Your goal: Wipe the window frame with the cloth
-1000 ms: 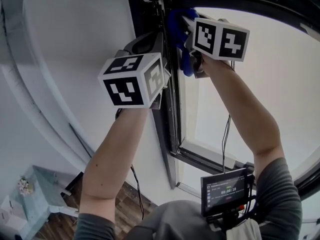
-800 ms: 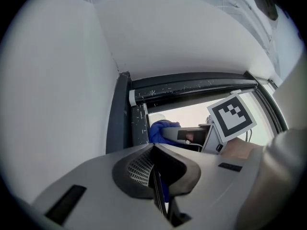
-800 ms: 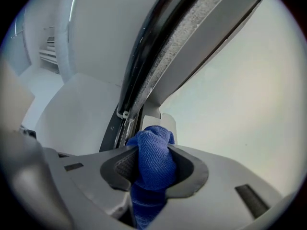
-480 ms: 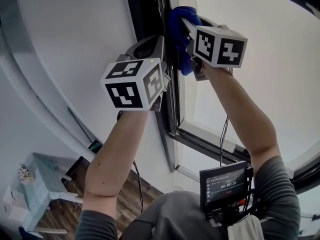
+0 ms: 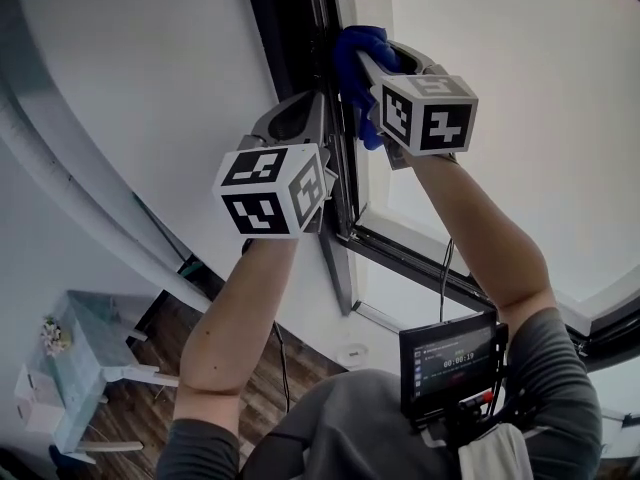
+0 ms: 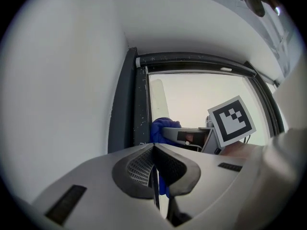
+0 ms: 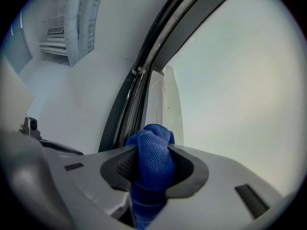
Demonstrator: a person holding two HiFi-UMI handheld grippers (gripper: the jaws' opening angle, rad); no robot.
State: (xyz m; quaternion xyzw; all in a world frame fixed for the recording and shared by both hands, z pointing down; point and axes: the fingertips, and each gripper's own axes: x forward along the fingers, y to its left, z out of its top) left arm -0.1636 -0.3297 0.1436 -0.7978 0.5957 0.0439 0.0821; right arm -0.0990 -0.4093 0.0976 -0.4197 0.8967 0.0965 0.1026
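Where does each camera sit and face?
Head view: on the head, facing the window frame; both forearms, left tongs, right tongs.
Left gripper view: rides the left tongs, shut, facing the frame's top corner.
Right gripper view: rides the right tongs, shut on the blue cloth, looking up the frame.
All three share frame and cloth.

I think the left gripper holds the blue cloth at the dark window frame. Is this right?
No: the right gripper holds the blue cloth at the dark window frame, as the right gripper view shows. The left gripper is shut, empty.
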